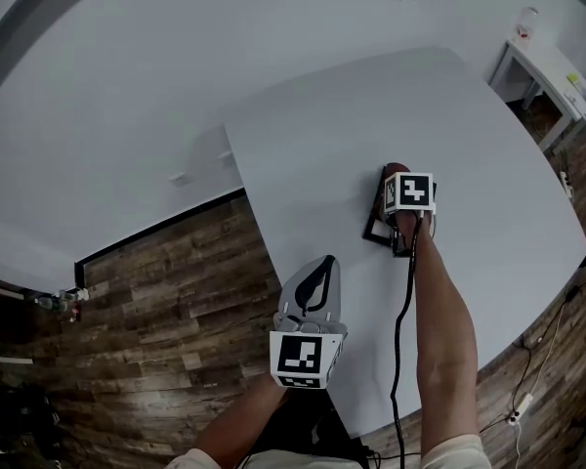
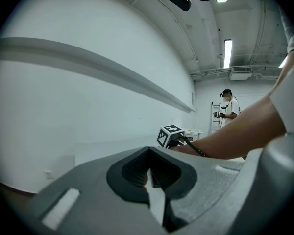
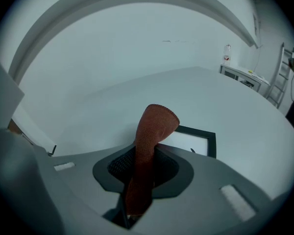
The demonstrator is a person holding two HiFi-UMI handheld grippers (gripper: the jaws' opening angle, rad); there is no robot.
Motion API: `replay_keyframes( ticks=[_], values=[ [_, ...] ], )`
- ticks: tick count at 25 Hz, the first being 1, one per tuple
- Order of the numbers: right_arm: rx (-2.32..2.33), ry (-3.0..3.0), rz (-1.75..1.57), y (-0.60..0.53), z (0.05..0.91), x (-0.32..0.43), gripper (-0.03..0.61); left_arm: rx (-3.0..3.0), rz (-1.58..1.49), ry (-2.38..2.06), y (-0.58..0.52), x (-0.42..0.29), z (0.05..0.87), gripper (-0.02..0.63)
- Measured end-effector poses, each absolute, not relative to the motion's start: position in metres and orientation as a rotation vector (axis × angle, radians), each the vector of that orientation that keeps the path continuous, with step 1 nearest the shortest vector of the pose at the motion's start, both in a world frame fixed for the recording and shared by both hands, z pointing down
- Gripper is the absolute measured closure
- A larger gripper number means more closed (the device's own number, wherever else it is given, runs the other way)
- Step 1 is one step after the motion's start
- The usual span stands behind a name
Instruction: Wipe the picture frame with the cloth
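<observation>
Rust-red cloth (image 3: 152,141): pinched in your R gripper (image 3: 143,173); fingers pressed on it from both sides, free end sticks up past the tips & folds over.
R gripper spot: right of centre in head view (image 1: 395,186), cloth (image 1: 395,170) showing just above its marker cube.
Picture frame (image 3: 207,134): black border, white inside, lying flat on the table just beyond the R tips; right of centre in R gripper view. Head view shows it (image 1: 375,226) under & partly hidden by the R gripper. Can't tell if cloth touches it.
L gripper (image 2: 149,173): fingers closed tip to tip, nothing btwn them.
L gripper spot: lower centre of head view (image 1: 323,265), by the table's near edge, well apart from the frame.
Table (image 1: 488,154): white, fills centre-right of head view.
Floor (image 1: 176,281): dark wood planks, lower left.
Side table (image 1: 552,71): small, white, upper right corner.
Bkgd: another person (image 2: 229,107) stands far off, right of centre in L gripper view.
</observation>
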State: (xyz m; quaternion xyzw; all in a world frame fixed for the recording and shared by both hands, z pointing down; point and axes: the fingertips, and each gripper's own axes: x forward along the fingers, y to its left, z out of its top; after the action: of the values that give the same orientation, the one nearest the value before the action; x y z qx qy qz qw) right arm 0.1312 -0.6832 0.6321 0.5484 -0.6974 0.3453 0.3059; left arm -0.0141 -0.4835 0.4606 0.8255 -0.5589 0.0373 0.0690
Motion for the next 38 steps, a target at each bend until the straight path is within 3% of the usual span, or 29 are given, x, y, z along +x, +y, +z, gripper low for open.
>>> replay_keyframes(
  ticks=[16,29,38],
  values=[
    [1.600,-1.656,0.937,-0.649,0.633,0.246,0.474,2.505,0.097,-1.630,-0.482,0.016,0.463,0.613],
    [1.391,-1.886,0.950,-0.640,0.616,0.102,0.474,2.467,0.079,-1.658,-0.479,0.010,0.459,0.613],
    [1.437,-1.783,0.985,-0.626,0.643,0.141,0.474,2.451,0.093,-1.642,-0.481,0.008,0.469,0.613]
  ],
)
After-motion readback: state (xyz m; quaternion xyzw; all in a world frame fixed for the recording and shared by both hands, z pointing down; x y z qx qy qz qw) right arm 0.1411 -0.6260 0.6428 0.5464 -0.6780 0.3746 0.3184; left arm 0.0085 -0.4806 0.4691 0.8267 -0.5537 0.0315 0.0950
